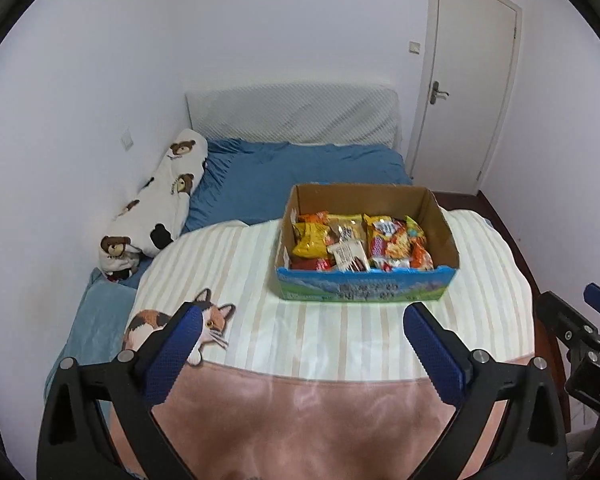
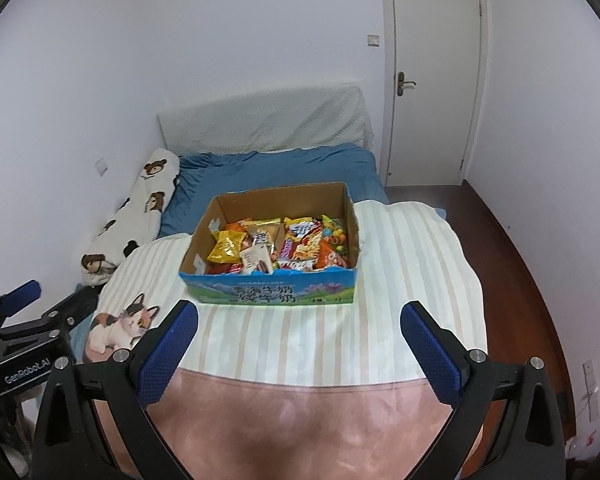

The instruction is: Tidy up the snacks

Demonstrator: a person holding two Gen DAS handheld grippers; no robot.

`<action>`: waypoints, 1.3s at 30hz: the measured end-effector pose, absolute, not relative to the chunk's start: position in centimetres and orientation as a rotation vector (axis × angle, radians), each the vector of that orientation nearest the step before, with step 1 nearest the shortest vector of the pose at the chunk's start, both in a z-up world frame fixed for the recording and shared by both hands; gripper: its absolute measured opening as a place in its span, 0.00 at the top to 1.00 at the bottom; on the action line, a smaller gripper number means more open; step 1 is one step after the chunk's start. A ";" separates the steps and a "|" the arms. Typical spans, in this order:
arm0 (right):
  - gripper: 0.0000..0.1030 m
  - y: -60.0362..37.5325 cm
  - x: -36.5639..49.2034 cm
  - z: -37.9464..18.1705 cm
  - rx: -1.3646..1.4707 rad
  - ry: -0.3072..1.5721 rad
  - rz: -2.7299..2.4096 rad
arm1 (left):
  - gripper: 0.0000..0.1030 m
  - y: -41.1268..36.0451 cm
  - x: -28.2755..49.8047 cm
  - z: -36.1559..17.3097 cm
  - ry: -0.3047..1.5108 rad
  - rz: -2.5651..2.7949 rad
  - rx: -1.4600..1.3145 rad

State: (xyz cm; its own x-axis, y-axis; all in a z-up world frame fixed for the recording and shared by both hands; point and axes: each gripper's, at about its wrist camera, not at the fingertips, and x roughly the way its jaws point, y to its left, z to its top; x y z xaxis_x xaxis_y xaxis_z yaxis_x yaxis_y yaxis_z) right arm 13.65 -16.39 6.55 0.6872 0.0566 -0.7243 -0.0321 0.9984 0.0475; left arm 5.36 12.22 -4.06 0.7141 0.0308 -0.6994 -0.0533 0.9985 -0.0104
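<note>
My left gripper [image 1: 302,316] and right gripper [image 2: 299,314] both hang wide and empty above the striped blanket [image 1: 332,336], short of the cardboard box [image 2: 274,292]. The box sits on soft bedding, so I judge a careless nudge could tip or slide it. Inside, the snack packets [image 2: 276,246] lie heaped edge to edge, with none loose on the blanket

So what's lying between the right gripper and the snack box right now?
Nothing: in the right wrist view only bare striped blanket lies between the open right gripper and the snack box.
</note>
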 end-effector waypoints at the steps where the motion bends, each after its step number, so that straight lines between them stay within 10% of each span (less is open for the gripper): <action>1: 0.00 -16.5 14.1 6.4 0.031 0.805 0.041 | 0.00 12.2 5.6 -4.1 0.767 0.051 -0.029; 39: 0.00 -17.5 23.6 0.9 0.031 0.887 -0.073 | 0.00 10.0 15.2 -8.4 0.894 0.019 0.007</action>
